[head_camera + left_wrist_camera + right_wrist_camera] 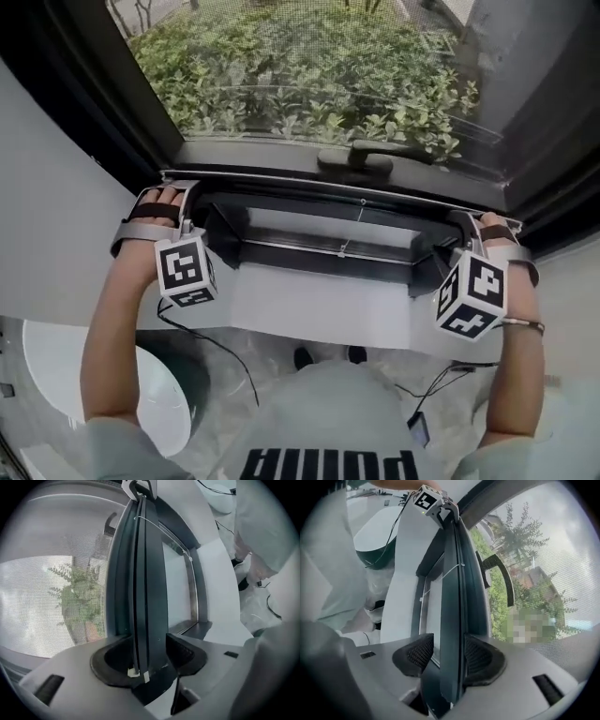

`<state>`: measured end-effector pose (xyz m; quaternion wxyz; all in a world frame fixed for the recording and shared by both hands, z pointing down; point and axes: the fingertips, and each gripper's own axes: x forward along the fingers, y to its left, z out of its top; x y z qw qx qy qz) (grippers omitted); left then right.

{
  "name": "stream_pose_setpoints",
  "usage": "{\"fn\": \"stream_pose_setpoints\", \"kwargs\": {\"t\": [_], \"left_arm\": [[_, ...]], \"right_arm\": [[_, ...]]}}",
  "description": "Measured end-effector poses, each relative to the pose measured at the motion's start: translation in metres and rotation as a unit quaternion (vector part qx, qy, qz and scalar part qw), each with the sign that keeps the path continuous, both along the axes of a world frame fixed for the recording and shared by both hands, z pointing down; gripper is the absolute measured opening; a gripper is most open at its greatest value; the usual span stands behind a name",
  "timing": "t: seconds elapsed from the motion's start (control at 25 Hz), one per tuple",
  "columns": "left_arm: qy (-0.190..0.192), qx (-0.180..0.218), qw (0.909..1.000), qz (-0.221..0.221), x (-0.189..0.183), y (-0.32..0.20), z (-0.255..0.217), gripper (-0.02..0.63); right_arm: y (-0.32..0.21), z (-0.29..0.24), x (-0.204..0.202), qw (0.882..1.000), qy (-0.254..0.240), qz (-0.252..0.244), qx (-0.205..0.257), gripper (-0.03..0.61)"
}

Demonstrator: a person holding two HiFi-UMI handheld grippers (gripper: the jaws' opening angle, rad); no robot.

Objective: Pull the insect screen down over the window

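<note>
Head view: my left gripper and right gripper each clamp the screen bar; the pull looks nearly done, next an even draw to the sill.

Screen bar ends hidden under left claw, right claw — white round object cut by left edge.

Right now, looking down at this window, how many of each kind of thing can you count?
Dark insect-screen pull bar: 1
Grey handheld grippers: 2, left gripper and right gripper, both clamped on that bar
Black-and-white marker cubes: 2
Black window handle: 1
Total: 6
</note>
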<state>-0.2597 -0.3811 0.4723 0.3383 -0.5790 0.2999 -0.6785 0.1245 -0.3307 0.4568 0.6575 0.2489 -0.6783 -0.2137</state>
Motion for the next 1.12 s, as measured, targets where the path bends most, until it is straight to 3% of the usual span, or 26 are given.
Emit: {"fn": "stream_pose_setpoints", "kwargs": {"t": [0.16, 0.4, 0.52, 0.68, 0.76, 0.96, 1.04, 1.12], "left_arm": [[-0.037, 0.014, 0.9992, 0.011, -0.002, 0.003, -0.001, 0.215], [-0.016, -0.003, 0.9996, 0.022, -0.003, 0.006, -0.007, 0.213], [-0.017, 0.001, 0.9996, 0.024, -0.005, 0.001, -0.009, 0.189], [0.005, 0.020, 0.9996, 0.021, 0.000, -0.005, -0.008, 0.173], [-0.005, 0.021, 0.9996, 0.017, -0.001, -0.004, -0.007, 0.173], [-0.033, 0.026, 0.9991, 0.003, -0.003, -0.002, -0.007, 0.173], [-0.041, 0.040, 0.9983, -0.005, -0.002, -0.005, -0.007, 0.173], [-0.040, 0.065, 0.9970, -0.013, 0.001, -0.008, -0.008, 0.150]], "right_arm": [[0.004, 0.003, 0.000, 0.999, -0.004, 0.011, 0.053, 0.204], [0.000, 0.001, -0.006, 0.996, -0.033, 0.038, 0.078, 0.204], [-0.007, 0.000, -0.010, 0.989, -0.077, 0.041, 0.118, 0.204], [-0.012, -0.011, -0.010, 0.965, -0.187, 0.042, 0.177, 0.196], [-0.011, -0.013, -0.009, 0.959, -0.215, 0.039, 0.183, 0.184], [-0.012, -0.017, -0.008, 0.958, -0.195, 0.025, 0.207, 0.154], [-0.014, -0.020, -0.006, 0.957, -0.172, 0.023, 0.234, 0.114], [-0.014, -0.018, -0.005, 0.955, -0.156, 0.021, 0.251, 0.114]]}}
